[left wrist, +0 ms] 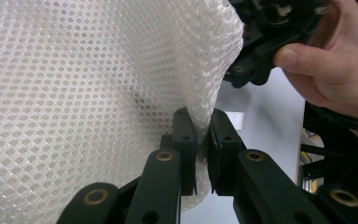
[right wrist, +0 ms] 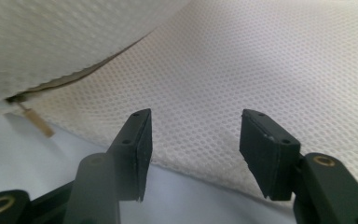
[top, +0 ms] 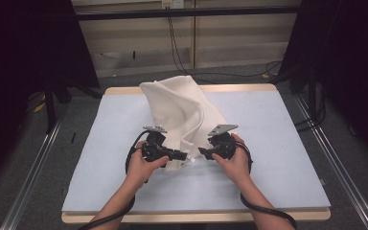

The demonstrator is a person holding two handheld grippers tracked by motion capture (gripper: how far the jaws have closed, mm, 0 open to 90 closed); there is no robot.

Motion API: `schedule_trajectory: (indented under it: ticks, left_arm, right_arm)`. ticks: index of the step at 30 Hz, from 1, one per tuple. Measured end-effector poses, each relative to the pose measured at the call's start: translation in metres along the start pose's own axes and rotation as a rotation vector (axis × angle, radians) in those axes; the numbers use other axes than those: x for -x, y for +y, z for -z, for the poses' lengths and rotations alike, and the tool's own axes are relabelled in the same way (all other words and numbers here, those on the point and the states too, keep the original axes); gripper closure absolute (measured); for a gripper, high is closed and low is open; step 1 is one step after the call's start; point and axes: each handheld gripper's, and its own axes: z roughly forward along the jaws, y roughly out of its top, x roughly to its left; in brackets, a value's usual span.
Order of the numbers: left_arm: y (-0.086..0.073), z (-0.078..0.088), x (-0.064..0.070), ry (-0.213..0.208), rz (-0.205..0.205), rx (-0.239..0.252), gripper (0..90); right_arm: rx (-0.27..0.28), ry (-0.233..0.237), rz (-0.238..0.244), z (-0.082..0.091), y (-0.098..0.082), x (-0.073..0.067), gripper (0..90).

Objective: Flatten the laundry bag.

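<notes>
A white mesh cloth (top: 177, 108) with a zipper lies crumpled across the middle of the pale blue table top (top: 278, 143), and its near end is raised. My left gripper (top: 181, 155) is shut on a fold of the cloth's (left wrist: 84, 93) edge, the fabric pinched between its pads (left wrist: 203, 135). My right gripper (top: 203, 152) faces it from the right, a hand's width away. In the right gripper view its jaws (right wrist: 196, 140) stand open just in front of the cloth's (right wrist: 242, 70) lower edge, with nothing pressed between them. A small tan zipper pull (right wrist: 39, 122) hangs at the left.
The other hand and its black gripper (left wrist: 261, 56) show close by at the upper right of the left gripper view. Bare table top lies to either side of the cloth. Black stands (top: 50, 103) and cables (top: 182, 57) sit beyond the table's far edge.
</notes>
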Motion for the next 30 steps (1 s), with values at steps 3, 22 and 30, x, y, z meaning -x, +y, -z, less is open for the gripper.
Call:
schedule_trajectory:
  ticks: [3, 22, 30]
  left_arm:
    - [0.000, 0.002, -0.001, -0.004, -0.004, -0.008, 83.1]
    - [-0.004, 0.065, -0.011, 0.144, 0.026, 0.104, 83.3]
    - [-0.030, 0.102, -0.031, 0.304, 0.082, 0.119, 83.6]
  right_arm:
    - [-0.026, -0.003, -0.017, -0.011, -0.002, 0.000, 46.0]
    - [-0.030, -0.032, -0.029, -0.011, -0.003, 0.005, 90.0]
    - [-0.038, -0.042, -0.040, -0.010, -0.003, 0.009, 90.0]
